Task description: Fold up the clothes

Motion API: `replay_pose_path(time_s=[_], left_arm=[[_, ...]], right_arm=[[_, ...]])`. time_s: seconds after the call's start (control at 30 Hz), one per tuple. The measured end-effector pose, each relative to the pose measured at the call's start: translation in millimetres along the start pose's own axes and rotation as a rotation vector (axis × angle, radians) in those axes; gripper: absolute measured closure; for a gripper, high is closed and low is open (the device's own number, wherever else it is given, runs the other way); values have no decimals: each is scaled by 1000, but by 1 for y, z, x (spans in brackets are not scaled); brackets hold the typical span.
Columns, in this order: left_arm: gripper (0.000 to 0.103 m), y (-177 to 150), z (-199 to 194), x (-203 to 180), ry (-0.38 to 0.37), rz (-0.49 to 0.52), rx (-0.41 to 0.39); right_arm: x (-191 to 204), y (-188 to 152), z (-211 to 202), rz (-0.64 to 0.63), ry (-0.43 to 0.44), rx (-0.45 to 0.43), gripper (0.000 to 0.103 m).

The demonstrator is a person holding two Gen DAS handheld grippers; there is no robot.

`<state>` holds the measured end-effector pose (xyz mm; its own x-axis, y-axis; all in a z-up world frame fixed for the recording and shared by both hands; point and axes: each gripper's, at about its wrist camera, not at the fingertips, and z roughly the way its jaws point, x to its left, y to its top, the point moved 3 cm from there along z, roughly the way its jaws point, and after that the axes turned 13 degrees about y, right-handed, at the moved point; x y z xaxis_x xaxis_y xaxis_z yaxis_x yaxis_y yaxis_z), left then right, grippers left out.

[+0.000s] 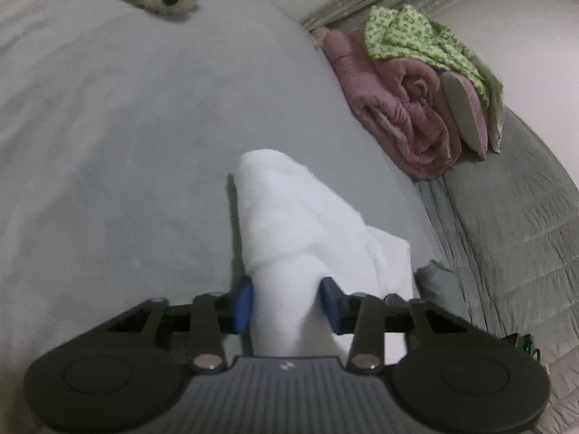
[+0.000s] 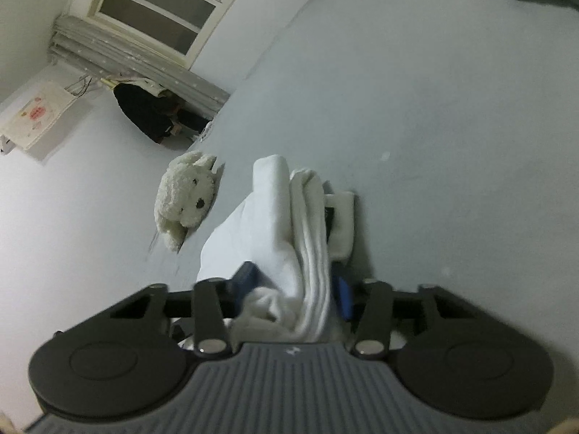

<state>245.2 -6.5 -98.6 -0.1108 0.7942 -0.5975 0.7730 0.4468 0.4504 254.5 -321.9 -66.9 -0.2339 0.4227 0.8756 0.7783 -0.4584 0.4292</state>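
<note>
A white garment (image 1: 289, 217) on a grey bed (image 1: 126, 126); mauve quilt (image 1: 398, 108), green-patterned cloth (image 1: 416, 36), cream plush dog (image 2: 186, 197).

No readable text anywhere. Small white logo mark on grey ribbed body of left gripper (image 1: 286, 298) and right gripper (image 2: 293, 289), not legible. Far left, white box (image 2: 34, 115) carries red print, too blurred.

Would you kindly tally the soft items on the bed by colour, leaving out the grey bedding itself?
White: 2, the white garment held by both grippers and the plush toy
Pink: 1, the rolled quilt
Green patterned: 1, the cloth on top of the quilt
Total: 4
</note>
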Motion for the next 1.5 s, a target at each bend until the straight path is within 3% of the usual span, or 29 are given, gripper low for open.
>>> replay_pose_path(time_s=[0.2,0.3,0.53,0.87,1.03,1.17,1.23,1.33,1.43,1.5], left_arm=[[73,12,-6,-57,-59,76,-52],[73,18,-8,-86,-88,114,-76],[74,13,24,-188,-159,239,-64],[75,-33,75,-296,-310,185,-74],[75,-68,112,-324,-332,105,-63],[74,-100,137,-324,-298,75,-57],[72,-116,149,-316,-250,86,-60],[65,-125,151,-310,-248,151,-106],[60,-115,137,-314,-229,233,-144],[61,-102,125,-319,-209,271,-229]], right_arm=[[11,7,-14,-22,39,-44,64],[19,19,-37,-54,35,-115,64],[34,50,-112,-184,-71,-305,64],[-1,135,-205,-244,-113,-393,64],[-25,168,-237,-285,-156,-409,64],[-56,179,-248,-273,-177,-425,65],[-77,178,-247,-254,-209,-429,65],[-106,167,-241,-234,-278,-438,65],[-117,158,-246,-223,-293,-480,56],[-109,156,-253,-237,-291,-513,53]])
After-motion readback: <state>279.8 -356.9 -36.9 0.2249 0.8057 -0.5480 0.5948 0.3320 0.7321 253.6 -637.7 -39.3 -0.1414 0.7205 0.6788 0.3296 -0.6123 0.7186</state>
